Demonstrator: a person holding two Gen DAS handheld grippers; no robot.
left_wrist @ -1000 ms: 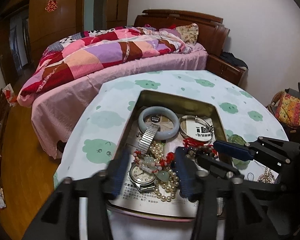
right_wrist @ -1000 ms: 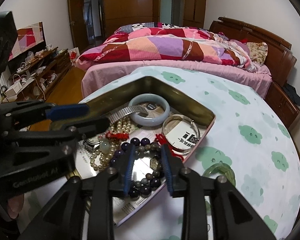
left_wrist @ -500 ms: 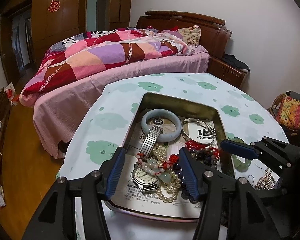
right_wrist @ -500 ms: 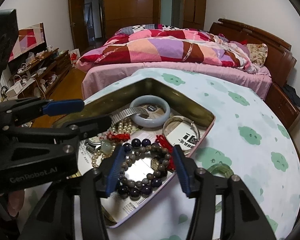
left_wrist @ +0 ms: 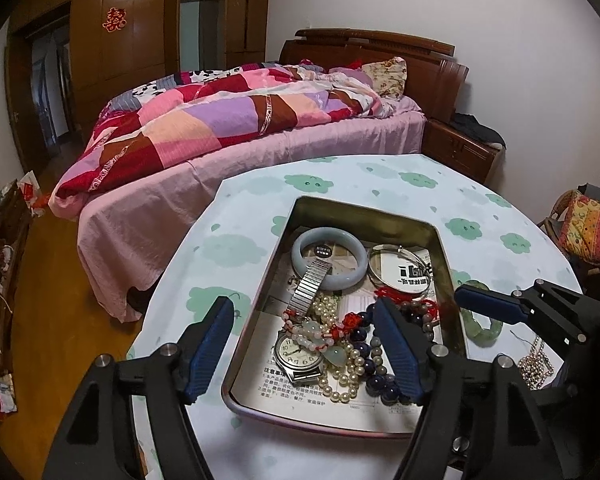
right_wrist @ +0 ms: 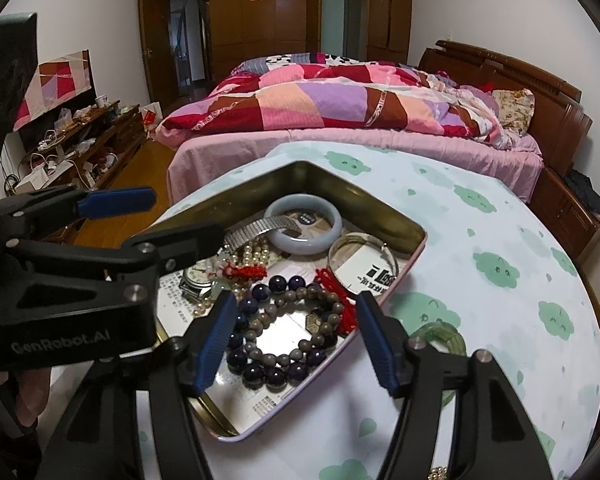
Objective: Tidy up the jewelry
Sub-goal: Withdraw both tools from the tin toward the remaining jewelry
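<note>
Both sets of jaws have just been opening: compared with the earlier frames, the blue pads of the left gripper and of the right gripper are standing much wider apart. Neither is gripping anything; both are released and hovering over the near end of the metal tin, which is sitting on the cloud-print tablecloth.

Jewelry is lying loose in the tin. A pale jade bangle and a silver bangle are resting at the far end. A wristwatch with a metal stretch band is lying tangled with a pearl strand and a red-corded jade pendant. In the right wrist view, a dark bead bracelet is lying just beyond the right gripper's pads, under the gap between them but not pressed by them. A green bangle and a fine chain are lying on the cloth outside the tin, near its right wall.

Judged from this layout, the step in hand is selecting and approaching a piece for pick-up; sorting is at an early stage. The next move is calling for a descent with one gripper onto a single item, most likely the bead bracelet or the watch. Entangled strands may be lifting together with it, so a narrow, isolated grasp point is advisable.
</note>
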